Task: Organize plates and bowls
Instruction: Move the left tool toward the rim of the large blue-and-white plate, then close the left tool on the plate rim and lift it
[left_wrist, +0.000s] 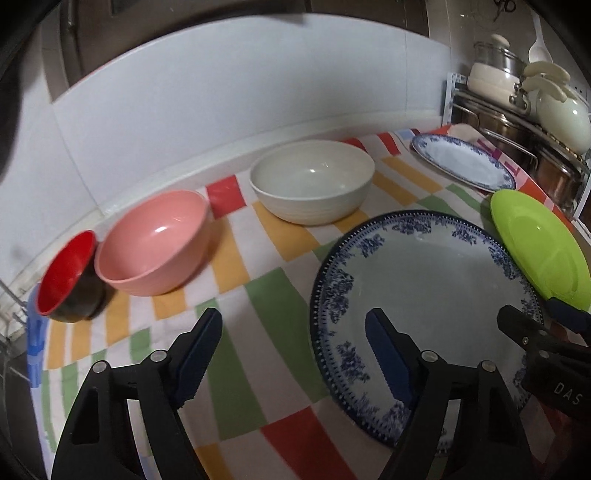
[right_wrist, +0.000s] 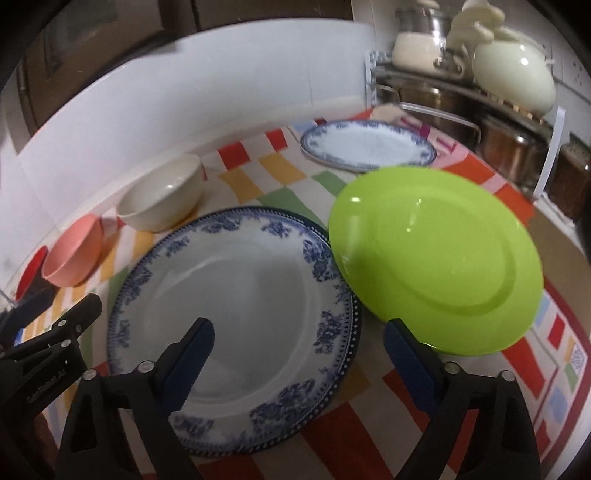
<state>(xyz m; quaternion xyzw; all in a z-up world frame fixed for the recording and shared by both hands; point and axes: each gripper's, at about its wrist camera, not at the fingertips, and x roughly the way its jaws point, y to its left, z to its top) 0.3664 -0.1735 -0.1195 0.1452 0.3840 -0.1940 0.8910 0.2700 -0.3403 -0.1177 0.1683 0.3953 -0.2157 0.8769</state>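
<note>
your left gripper (left_wrist: 293, 328) has its fingers wide apart, holding nothing, above the near rim of the big blue-patterned plate (left_wrist: 424, 288) on the checkered cloth (left_wrist: 258, 258). your right gripper (right_wrist: 299, 339) is spread too, holding nothing, between that plate and the green plate (right_wrist: 436, 258), which overlaps its edge. the cream bowl (left_wrist: 312, 181), pink bowl (left_wrist: 155, 242) and red bowl (left_wrist: 68, 275) stand along the wall; a small blue plate (right_wrist: 367, 146) lies behind.

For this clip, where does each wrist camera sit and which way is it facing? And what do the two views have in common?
Left wrist: on the left gripper, facing forward over the large blue-patterned plate toward the bowls by the wall; its own open fingers show, and the right gripper at right.
Right wrist: on the right gripper, facing the same plate and the green plate; its own open fingers show, and the left gripper at left.
Shared: both plates, the cream bowl, the pink bowl, the checked cloth.
</note>
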